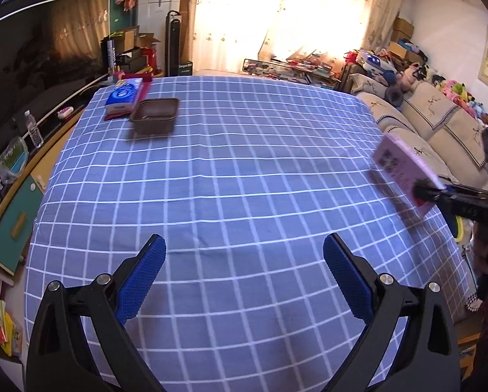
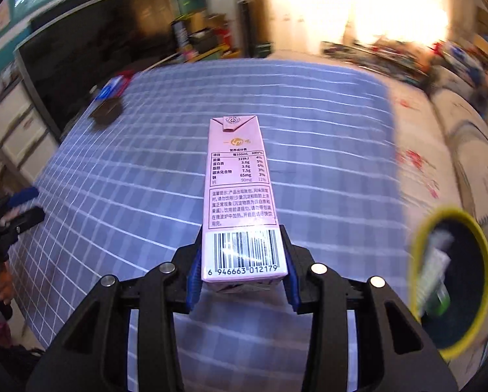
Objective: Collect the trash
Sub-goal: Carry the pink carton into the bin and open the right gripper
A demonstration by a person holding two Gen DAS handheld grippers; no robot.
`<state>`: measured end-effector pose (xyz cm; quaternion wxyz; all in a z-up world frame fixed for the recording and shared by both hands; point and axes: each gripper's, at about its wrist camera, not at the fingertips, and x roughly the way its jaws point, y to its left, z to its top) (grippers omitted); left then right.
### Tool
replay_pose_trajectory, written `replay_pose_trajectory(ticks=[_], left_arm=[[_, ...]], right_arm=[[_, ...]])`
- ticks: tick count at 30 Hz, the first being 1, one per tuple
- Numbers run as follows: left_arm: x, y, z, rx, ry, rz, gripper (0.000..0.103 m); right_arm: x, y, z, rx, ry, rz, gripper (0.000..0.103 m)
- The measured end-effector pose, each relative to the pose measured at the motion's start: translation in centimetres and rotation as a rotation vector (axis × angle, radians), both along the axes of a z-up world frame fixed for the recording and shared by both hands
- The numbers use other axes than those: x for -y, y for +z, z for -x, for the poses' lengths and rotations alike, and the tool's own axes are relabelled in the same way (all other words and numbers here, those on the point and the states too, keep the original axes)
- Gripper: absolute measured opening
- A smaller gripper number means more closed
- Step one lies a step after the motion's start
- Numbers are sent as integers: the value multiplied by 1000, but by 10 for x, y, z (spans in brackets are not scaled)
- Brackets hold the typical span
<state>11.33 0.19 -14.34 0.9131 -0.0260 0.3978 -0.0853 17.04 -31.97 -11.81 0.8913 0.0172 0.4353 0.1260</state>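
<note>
My right gripper [image 2: 242, 261] is shut on a pink drink carton [image 2: 240, 196], held lengthwise above the blue checked tablecloth [image 2: 146, 179]. In the left wrist view the same carton [image 1: 403, 166] hangs at the table's right edge in the right gripper [image 1: 430, 192]. A yellow-rimmed bin [image 2: 452, 281] with trash inside stands low at the right, beside the table. My left gripper [image 1: 244, 268] is open and empty above the near part of the table. A brown plastic container [image 1: 154, 115] sits at the far left of the table.
A blue and red tissue pack [image 1: 126, 97] lies beside the brown container. A beige sofa [image 1: 439, 130] runs along the right of the table. A dark TV [image 1: 41, 52] and a cabinet stand at the left. Cluttered boxes and curtains are behind.
</note>
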Motion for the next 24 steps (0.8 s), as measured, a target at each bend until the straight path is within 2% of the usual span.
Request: replay_pose_trajectory(ticks=[6,8,12,17,20,21,22,24], left_arm=[[26,6,7,7,-33,-26,96],[34,7,7,6,-42,-37,96],[49,8,6,0,-65,-44,96],[68,8,3,-12,-95,-59,96],[76,6,-1,-22,-106,-67,96],[78,5,-2,-26,-107,-67,96],[78,5,-3,-28,-107,-67,96],[79,4,-6,-31,-102,-69,96]], right_arm=[[98,-3,21,30,-281,-14,38],[135,-14,25,12,-392,-9,38],[191,-45,31,-54,-539,-13,38],[228,-75,31,-102,-634,-4,39],[234,-88,24,-131,-673,21,42],[234,-90,24,-132,-687,28,51],[236,-92,25,-126,-703,26,56],[236,-90,28,-103,-712,22,60]])
